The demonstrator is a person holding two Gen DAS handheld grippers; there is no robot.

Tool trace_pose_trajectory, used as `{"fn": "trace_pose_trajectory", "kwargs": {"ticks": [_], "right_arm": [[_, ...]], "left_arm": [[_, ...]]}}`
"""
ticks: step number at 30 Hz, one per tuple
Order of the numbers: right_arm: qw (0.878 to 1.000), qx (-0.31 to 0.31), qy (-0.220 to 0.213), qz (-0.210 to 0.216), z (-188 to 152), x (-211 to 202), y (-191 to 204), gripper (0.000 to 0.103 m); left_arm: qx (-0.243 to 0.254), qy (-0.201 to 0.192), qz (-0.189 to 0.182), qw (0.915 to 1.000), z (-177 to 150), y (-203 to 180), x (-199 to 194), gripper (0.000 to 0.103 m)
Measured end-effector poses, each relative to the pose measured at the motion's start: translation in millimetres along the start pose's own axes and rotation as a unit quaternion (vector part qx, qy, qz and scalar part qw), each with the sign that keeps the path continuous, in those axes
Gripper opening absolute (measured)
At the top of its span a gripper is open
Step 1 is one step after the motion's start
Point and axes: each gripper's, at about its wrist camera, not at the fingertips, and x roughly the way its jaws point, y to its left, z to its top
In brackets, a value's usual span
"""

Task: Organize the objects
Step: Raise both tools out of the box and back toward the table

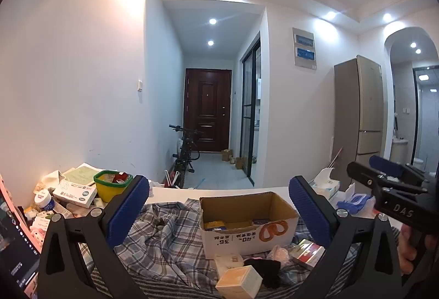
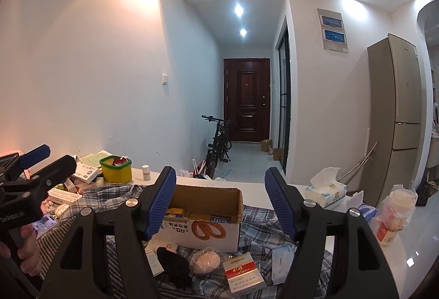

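Observation:
An open cardboard box (image 1: 247,227) with a pretzel print stands on a plaid cloth (image 1: 164,238); it holds a few small packs. It also shows in the right wrist view (image 2: 203,222). In front of it lie a cream box (image 1: 240,281), a black cloth item (image 1: 264,270) and a red-and-white carton (image 2: 242,273). A round pinkish bagged item (image 2: 205,262) lies beside the carton. My left gripper (image 1: 219,205) is open and empty, held above the cloth before the box. My right gripper (image 2: 221,200) is open and empty, also before the box.
A yellow tub with green rim (image 1: 112,186) and piled medicine boxes (image 1: 75,193) sit at the left. A tissue pack (image 2: 326,190) and a bagged cup (image 2: 395,214) sit at the right. A phone (image 2: 44,223) lies at the left. A hallway with a bicycle (image 2: 218,145) lies beyond.

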Motion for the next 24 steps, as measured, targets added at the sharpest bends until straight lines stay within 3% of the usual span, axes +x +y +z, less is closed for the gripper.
{"fn": "trace_pose_trajectory", "kwargs": {"ticks": [9,14,20,24], "right_arm": [[1.0,0.006,0.005,0.0,-7.6,-9.4,1.7,0.074],[1.0,0.004,0.016,-0.013,-21.6,-10.4,1.0,0.077],[0.999,0.016,0.027,-0.017,-35.9,-9.3,-6.0,0.093],[0.999,0.012,0.034,-0.025,-45.2,-7.3,-9.1,0.103]], "left_arm": [[-0.018,0.025,-0.035,0.9989,-15.0,6.4,-6.3,0.103],[-0.011,0.038,-0.028,0.9988,-26.9,3.5,-8.0,0.103],[-0.011,0.075,-0.014,0.997,-45.9,-0.7,3.4,0.103],[-0.032,0.088,-0.028,0.9952,-56.5,4.4,7.4,0.103]]}}
